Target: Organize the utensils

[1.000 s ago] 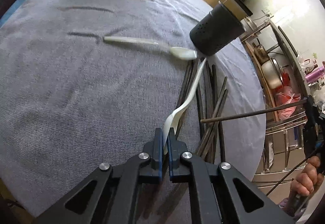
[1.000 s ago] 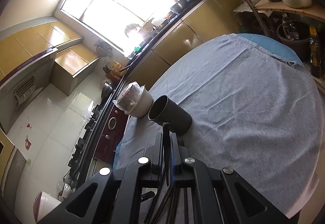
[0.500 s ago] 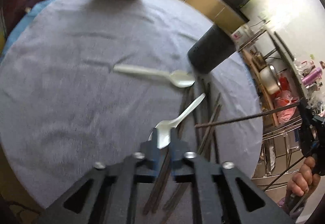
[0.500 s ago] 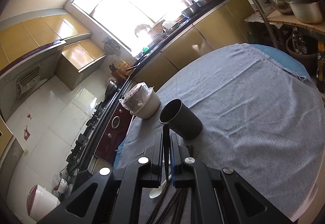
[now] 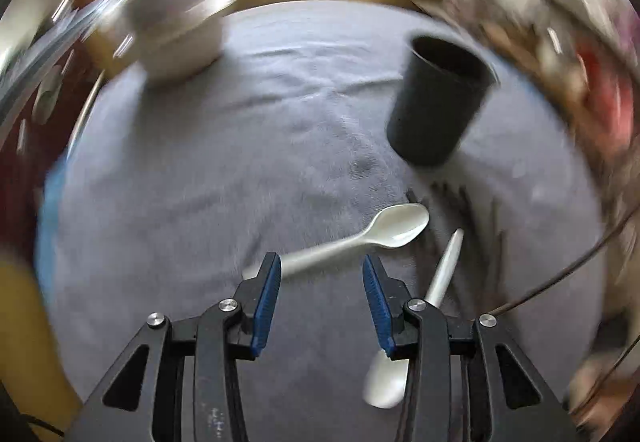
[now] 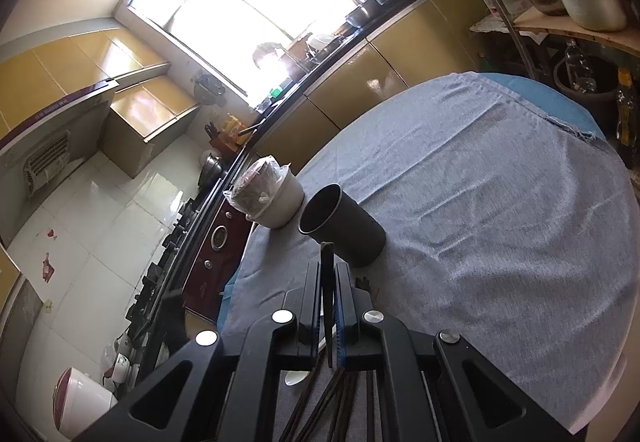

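Round table under a grey cloth [image 5: 240,169], seen through heavy motion blur in the left wrist view. Near the far edge, a pale covered pot [image 5: 176,37]; to its right, a dark cylindrical utensil holder [image 5: 436,101], upright and apparently empty.

Change from a second ago: white plastic spoon [image 5: 386,382], then pinched between the left gripper [image 5: 320,298] pads, now lying loose on the cloth, bowl down by the right-hand finger, handle slanting up past it. Jaws opening, blue pads well apart, nothing pressed between them. Second white spoon [image 5: 360,238] flat on the cloth just beyond the fingertips, bowl toward the holder. Dark chopsticks [image 5: 472,226] scattered beside both spoons, blurred.

Right gripper [image 6: 329,278] closed on a single dark chopstick [image 6: 327,282], tip pointing at the holder's open mouth [image 6: 320,211], not yet inside.

Judged meaning: spoon dropped rather than delivered, so both spoons yet to be collected; chopstick looks closest to going in.
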Action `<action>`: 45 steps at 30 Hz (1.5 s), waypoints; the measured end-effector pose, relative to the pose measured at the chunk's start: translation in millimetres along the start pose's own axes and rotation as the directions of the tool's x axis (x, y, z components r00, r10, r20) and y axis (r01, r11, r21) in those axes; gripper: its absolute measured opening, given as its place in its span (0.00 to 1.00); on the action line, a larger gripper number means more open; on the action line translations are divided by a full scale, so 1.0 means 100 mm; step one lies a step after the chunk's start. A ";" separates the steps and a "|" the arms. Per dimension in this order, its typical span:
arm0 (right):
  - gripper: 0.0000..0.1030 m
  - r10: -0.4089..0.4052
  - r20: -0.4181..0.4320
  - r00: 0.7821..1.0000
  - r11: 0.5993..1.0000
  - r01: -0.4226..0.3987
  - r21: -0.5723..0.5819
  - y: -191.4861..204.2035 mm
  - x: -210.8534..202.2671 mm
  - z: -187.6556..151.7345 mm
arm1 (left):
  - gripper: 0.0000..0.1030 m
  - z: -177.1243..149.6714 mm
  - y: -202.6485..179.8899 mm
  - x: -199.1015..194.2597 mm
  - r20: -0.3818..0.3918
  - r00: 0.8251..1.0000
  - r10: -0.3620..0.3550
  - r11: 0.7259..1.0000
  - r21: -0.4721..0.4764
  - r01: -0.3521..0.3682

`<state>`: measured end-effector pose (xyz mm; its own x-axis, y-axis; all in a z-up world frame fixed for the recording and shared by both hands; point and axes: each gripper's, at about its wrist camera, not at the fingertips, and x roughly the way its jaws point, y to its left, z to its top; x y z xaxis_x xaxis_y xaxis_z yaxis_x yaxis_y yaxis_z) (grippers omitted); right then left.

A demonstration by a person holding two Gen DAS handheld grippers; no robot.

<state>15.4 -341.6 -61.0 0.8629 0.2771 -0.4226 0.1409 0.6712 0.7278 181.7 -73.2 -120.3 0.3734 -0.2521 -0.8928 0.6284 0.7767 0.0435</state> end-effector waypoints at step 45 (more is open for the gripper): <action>0.06 0.047 0.195 0.980 0.985 -0.014 -0.170 0.74 -0.37 0.61 | 0.08 0.70 -0.05 -0.93 0.392 0.898 -0.198 0.974 -0.020 0.224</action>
<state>23.1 -344.2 41.2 0.9467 0.1689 -0.2744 0.0448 0.7742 0.6314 191.6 -93.5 -5.9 0.4781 -0.6068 -0.6349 0.6821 0.7120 -0.1667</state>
